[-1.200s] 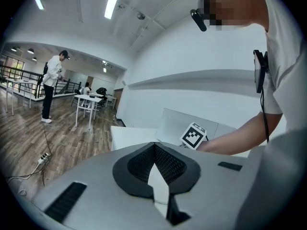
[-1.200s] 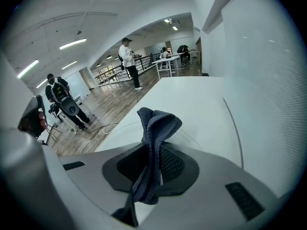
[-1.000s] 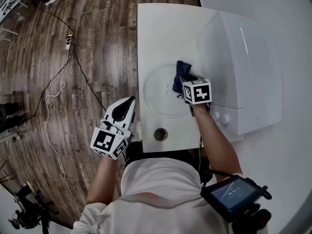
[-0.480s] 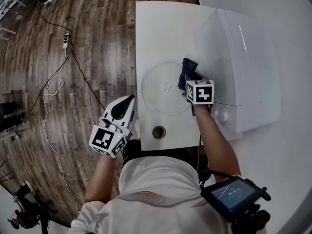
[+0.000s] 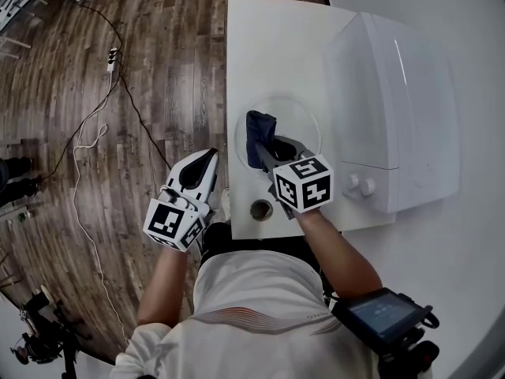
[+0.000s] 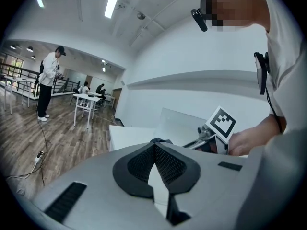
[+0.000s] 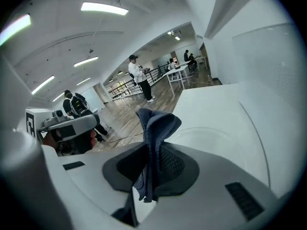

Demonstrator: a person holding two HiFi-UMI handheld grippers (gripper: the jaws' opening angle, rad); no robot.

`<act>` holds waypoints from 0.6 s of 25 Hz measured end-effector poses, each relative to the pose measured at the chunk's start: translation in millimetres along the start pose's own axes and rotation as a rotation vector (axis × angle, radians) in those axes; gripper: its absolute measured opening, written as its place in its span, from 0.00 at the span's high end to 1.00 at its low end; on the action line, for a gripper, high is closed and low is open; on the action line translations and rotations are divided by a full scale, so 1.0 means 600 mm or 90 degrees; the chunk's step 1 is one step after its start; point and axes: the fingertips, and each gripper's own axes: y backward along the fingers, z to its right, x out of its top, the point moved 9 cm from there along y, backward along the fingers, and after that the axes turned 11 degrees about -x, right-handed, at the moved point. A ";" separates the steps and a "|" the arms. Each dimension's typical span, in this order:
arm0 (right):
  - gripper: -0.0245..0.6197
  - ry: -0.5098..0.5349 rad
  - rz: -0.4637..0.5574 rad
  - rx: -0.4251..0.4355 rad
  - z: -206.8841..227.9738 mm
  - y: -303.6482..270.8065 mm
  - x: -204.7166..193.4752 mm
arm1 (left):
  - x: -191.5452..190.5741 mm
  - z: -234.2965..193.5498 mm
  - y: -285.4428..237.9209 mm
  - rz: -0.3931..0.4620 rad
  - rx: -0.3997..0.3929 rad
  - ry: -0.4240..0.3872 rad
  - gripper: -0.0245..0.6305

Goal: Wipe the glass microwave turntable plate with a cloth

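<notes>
The clear glass turntable plate [image 5: 298,119] lies flat on the white table [image 5: 268,46], just left of the microwave [image 5: 390,101]. My right gripper [image 5: 267,150] is shut on a dark blue cloth [image 5: 258,135], which sits over the plate's near-left rim. In the right gripper view the cloth [image 7: 156,126] stands up folded between the pads of the right gripper [image 7: 152,152], with the plate [image 7: 218,139] ahead. My left gripper [image 5: 199,174] hovers left of the table edge over the floor. In its own view the left gripper [image 6: 154,151] is shut and holds nothing.
A small round ring [image 5: 261,209] rests on the table near its front edge, beside my right gripper. The microwave has two knobs [image 5: 357,185] at its near corner. Cables [image 5: 95,133] trail over the wood floor at left. People stand far off in the room.
My right gripper has swept the cloth from the plate's right side by the microwave across to its near-left rim. The left gripper has hardly moved.
</notes>
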 end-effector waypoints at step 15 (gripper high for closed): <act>0.87 0.000 -0.112 0.016 -0.007 -0.089 -0.089 | -0.021 0.014 0.007 -0.016 -0.002 0.010 0.95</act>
